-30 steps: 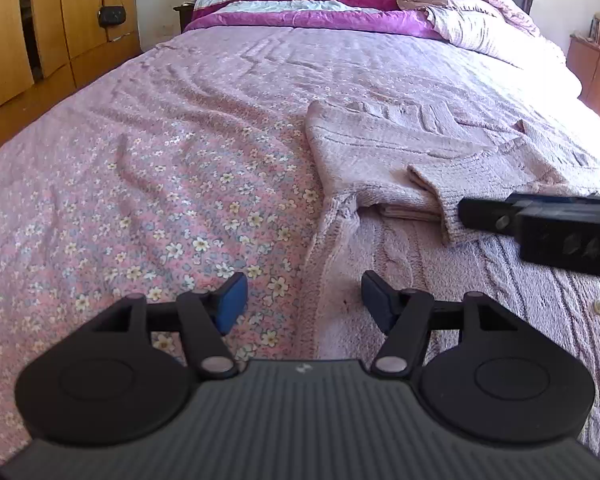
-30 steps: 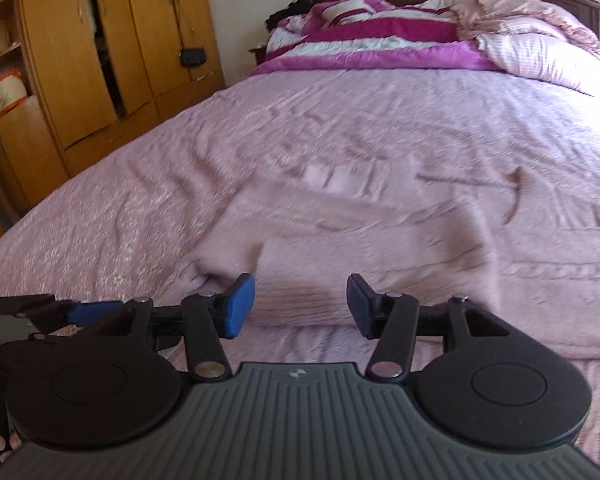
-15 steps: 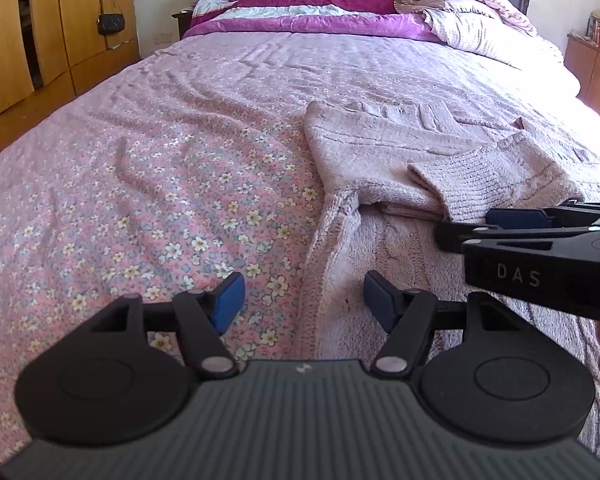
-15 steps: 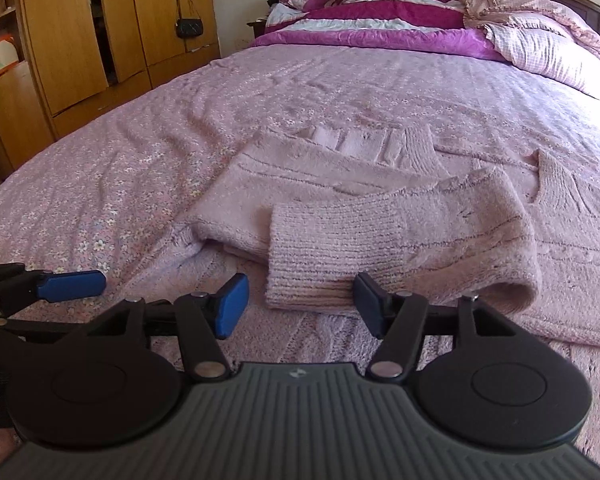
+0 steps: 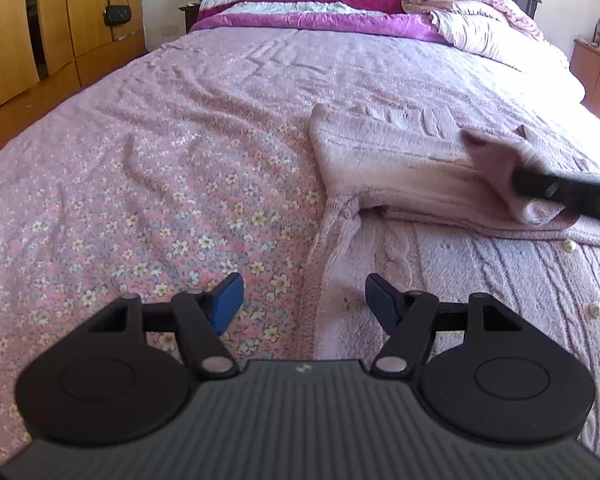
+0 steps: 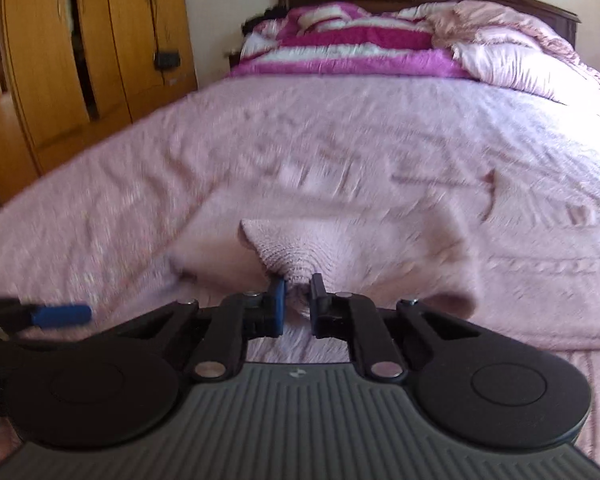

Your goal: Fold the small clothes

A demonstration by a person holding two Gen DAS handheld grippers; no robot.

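Note:
A pale pink knitted cardigan (image 5: 480,280) with pearl buttons lies flat on the bed, its left sleeve folded across the body. My right gripper (image 6: 298,296) is closing its jaws on the ribbed sleeve cuff (image 6: 292,248). The pads pinch the cuff, which bunches into a peak above the cardigan. In the left wrist view the same cuff (image 5: 496,160) is lifted by the black right gripper (image 5: 560,192). My left gripper (image 5: 304,300) hovers open over the cardigan's left edge, with nothing pressed between its blue pads. One left fingertip (image 6: 60,314) shows at the right wrist view's left edge.
The floral pink bedspread (image 5: 160,200) covers the bed to the left of the cardigan. A striped magenta quilt pile (image 5: 340,4) lies at the headboard. Wooden wardrobes (image 5: 20,32) with a hanging black pouch (image 5: 117,14) stand left. A low cabinet (image 5: 596,64) stands right.
My right gripper went from open around the sleeve cuff to pinched on it and has raised the cuff off the cardigan. The left gripper has stayed where it was, open.

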